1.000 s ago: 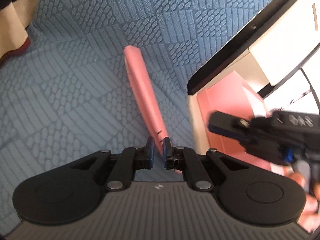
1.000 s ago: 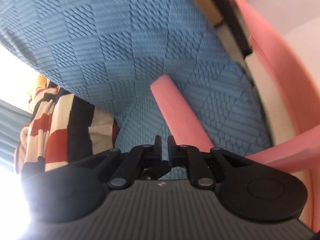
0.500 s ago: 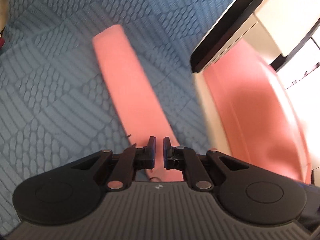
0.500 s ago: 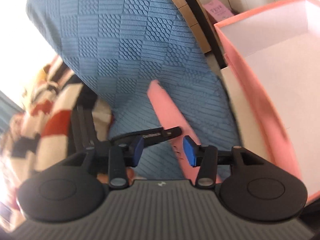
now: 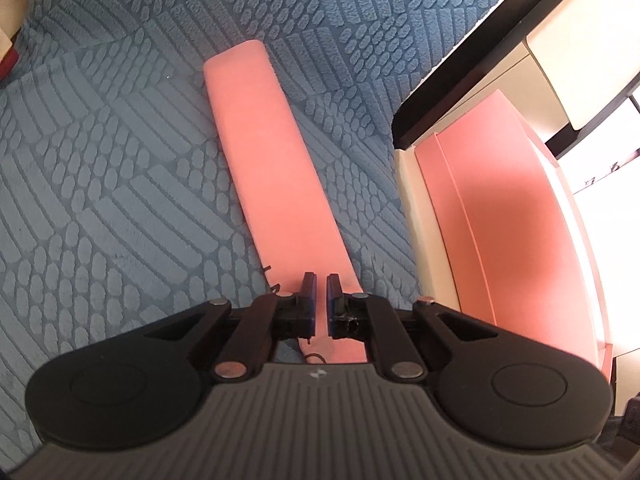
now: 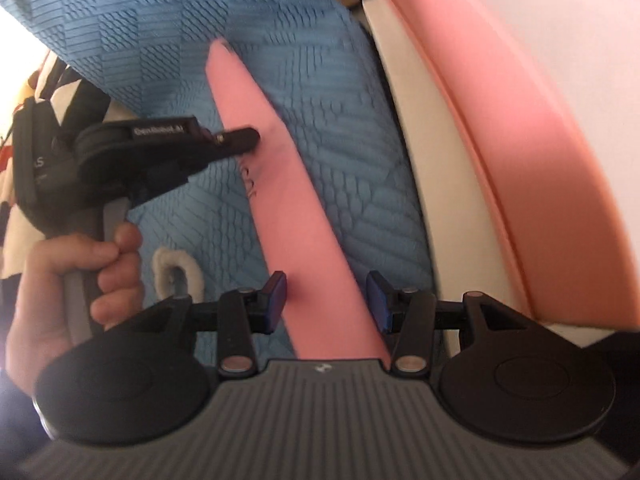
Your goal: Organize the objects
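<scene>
A long pink strip (image 5: 276,168) is lying on the blue quilt (image 5: 100,168), just beside the pink box (image 5: 504,216). The left gripper (image 5: 319,280) is hovering over the strip's near end, fingers nearly pressed together; whether it pinches the strip is unclear. The right gripper (image 6: 326,294) is spreading wide, straddling the strip.

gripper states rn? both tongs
Left tongs: nearly closed, over the pink strip; grip cannot be told.
Right tongs: open, straddling the pink strip, holding nothing.
</scene>
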`<control>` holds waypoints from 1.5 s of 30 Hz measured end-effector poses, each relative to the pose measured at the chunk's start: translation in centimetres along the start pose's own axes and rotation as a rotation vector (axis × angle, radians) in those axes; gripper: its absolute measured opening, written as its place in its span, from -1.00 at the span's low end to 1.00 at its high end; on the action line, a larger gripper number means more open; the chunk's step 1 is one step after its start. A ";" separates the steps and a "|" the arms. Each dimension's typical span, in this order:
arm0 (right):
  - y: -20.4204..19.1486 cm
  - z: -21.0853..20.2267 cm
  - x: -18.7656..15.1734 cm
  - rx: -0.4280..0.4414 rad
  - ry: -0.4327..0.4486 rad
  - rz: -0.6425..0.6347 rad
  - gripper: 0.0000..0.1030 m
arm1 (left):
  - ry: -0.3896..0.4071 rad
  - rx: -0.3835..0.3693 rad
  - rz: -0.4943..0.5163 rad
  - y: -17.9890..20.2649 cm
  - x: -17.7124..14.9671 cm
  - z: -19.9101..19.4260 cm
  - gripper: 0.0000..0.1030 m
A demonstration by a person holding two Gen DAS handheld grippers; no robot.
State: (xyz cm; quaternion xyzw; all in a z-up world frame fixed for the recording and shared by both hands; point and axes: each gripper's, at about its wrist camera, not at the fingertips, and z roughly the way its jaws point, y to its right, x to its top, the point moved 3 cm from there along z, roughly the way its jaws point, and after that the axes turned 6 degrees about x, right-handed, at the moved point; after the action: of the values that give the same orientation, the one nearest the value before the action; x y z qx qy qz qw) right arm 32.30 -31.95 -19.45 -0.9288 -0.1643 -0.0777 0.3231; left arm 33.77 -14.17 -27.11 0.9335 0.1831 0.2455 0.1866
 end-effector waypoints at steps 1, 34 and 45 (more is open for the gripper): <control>0.2 0.0 0.0 0.036 -0.006 0.022 -0.09 | -0.001 0.000 -0.001 -0.1 0.0 -0.2 -0.84; -4.1 1.2 11.1 0.379 0.075 0.218 -0.65 | 0.042 0.082 -0.036 0.2 1.6 -3.5 -0.83; -4.4 3.1 12.9 0.367 0.063 0.243 -0.66 | 0.096 -0.006 0.102 3.2 0.6 -5.8 -0.18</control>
State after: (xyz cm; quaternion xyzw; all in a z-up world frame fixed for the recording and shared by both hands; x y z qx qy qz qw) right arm 42.88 -23.45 -16.12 -0.8643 -0.0526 -0.0360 0.4988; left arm 32.01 -15.17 -20.83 0.9282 0.1430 0.2996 0.1678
